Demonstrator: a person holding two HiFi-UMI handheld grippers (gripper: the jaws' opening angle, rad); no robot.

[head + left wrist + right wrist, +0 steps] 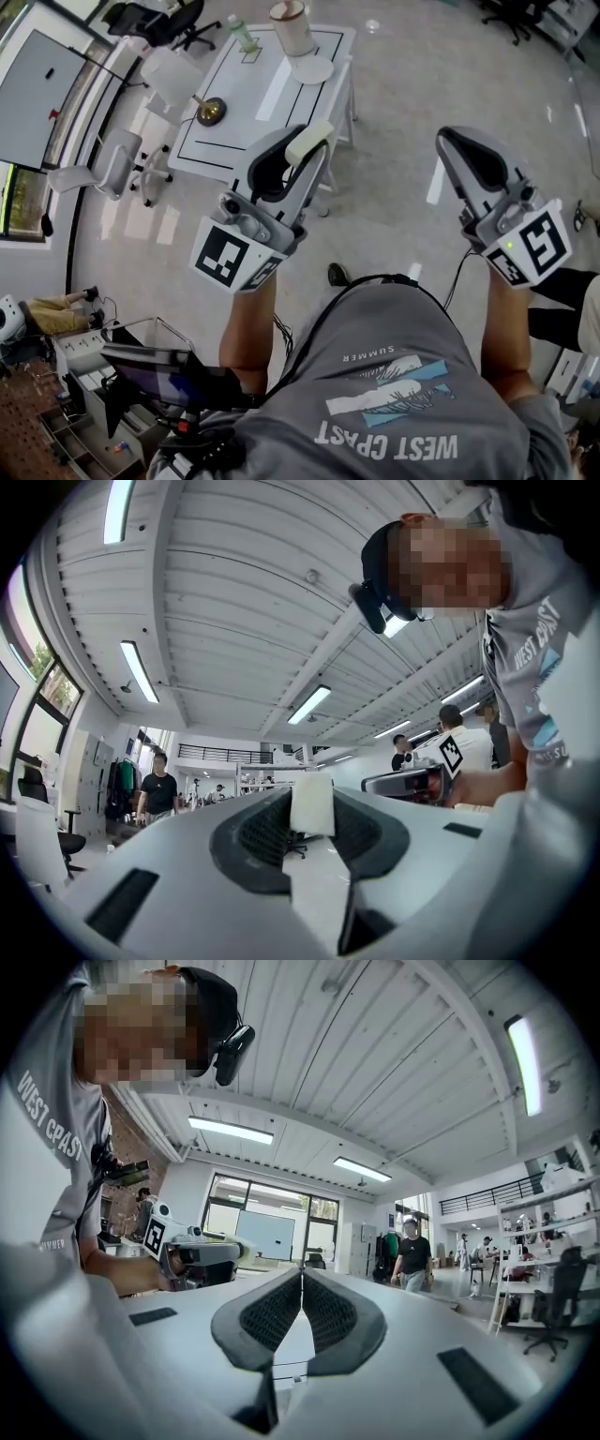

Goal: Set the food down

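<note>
The food (311, 804), a pale cream block (I can't say what kind), is not down yet. It sits pinched between the jaws of the left gripper (309, 148), which are partway closed onto its 2 sides, and the whole tool points up toward the ceiling. The right gripper (301, 1309) has its jaws pressed together with nothing between them. The white table (239, 98) stands ahead of the person, well apart from both tools, with a bare-looking plate (311, 68) near its far edge. My guess is that the food is in carry, so the approach, the lowering and the release all remain.
</note>
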